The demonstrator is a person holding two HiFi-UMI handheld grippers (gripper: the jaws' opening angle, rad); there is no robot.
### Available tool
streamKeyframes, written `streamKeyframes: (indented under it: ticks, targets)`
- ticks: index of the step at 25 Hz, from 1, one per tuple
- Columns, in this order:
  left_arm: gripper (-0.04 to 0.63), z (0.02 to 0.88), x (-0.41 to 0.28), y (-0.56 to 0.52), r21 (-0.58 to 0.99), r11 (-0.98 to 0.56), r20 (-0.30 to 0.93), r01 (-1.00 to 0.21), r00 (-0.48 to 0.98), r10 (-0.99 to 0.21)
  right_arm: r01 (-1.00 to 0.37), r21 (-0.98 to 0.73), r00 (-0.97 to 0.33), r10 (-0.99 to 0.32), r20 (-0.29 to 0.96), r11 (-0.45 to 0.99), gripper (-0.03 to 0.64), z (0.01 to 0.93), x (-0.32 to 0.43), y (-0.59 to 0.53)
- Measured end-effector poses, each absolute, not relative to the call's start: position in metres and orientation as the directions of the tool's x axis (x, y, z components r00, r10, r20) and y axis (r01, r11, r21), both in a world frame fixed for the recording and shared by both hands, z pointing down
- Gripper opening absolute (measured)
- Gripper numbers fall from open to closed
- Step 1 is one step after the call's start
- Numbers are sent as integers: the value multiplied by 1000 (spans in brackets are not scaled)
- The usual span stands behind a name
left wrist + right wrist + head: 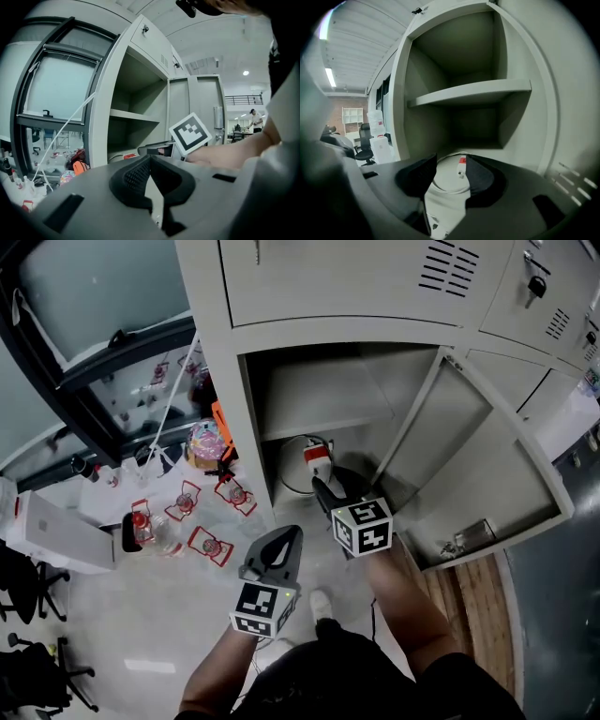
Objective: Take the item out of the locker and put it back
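Left gripper (150,161), jaws together and empty, hangs outside the grey metal locker (225,381). Right gripper (451,164), jaws apart, should straddle the white, red-labelled corded device (319,460) on the locker's floor squarely, then close without snagging its cable.
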State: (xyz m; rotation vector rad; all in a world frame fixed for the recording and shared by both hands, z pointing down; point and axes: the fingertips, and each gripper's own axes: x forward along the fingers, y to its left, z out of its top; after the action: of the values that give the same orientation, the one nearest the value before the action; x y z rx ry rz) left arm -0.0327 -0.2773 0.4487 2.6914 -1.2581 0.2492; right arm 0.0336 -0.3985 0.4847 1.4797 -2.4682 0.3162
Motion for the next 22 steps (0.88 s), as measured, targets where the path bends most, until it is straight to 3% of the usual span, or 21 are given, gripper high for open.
streamKeyframes:
  ticks: [22]
  targets:
    - [3,465,-46,-306,104,-602,222,-792,609,-762,-928,32,-282,-757,589,371,293,553,38,-475]
